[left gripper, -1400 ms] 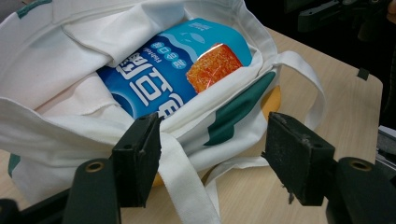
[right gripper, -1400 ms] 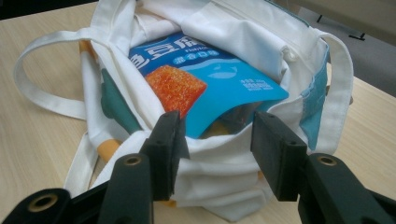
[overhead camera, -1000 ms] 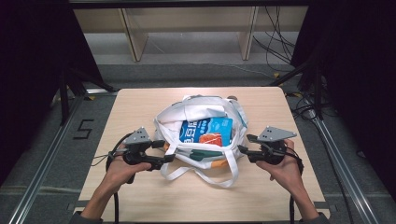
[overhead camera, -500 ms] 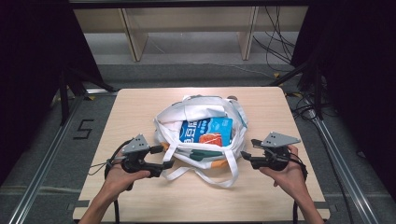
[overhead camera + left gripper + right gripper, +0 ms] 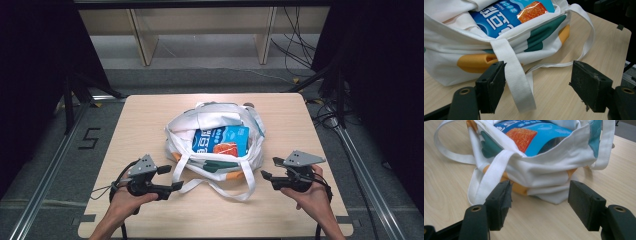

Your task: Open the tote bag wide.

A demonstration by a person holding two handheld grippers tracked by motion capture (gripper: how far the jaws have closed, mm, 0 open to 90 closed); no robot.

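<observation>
A white tote bag (image 5: 205, 126) with green and orange print lies in the middle of the table. Inside it is a blue snack packet (image 5: 220, 141) with an orange picture. The bag's strap (image 5: 235, 194) loops loosely on the wood in front. My left gripper (image 5: 172, 178) is at the bag's near-left and open. In the left gripper view (image 5: 539, 82) the strap (image 5: 516, 80) lies slack beside one pad and is not pinched. My right gripper (image 5: 269, 168) is at the bag's near-right. Its jaws have just been opening, and in the right gripper view (image 5: 541, 202) nothing is between them. The bag (image 5: 549, 175) lies just beyond.
The wooden table (image 5: 150, 115) has bare wood around the bag on all sides. Its near edge runs just behind my hands. Beyond the far edge stand wooden shelf legs (image 5: 142, 40), with cables (image 5: 300, 55) on the floor and dark frames at both sides.
Both grippers have drawn back from the bag toward the near edge and sunk lower. The right one has moved out to the right and its jaws stand wider. The bag has not moved.
</observation>
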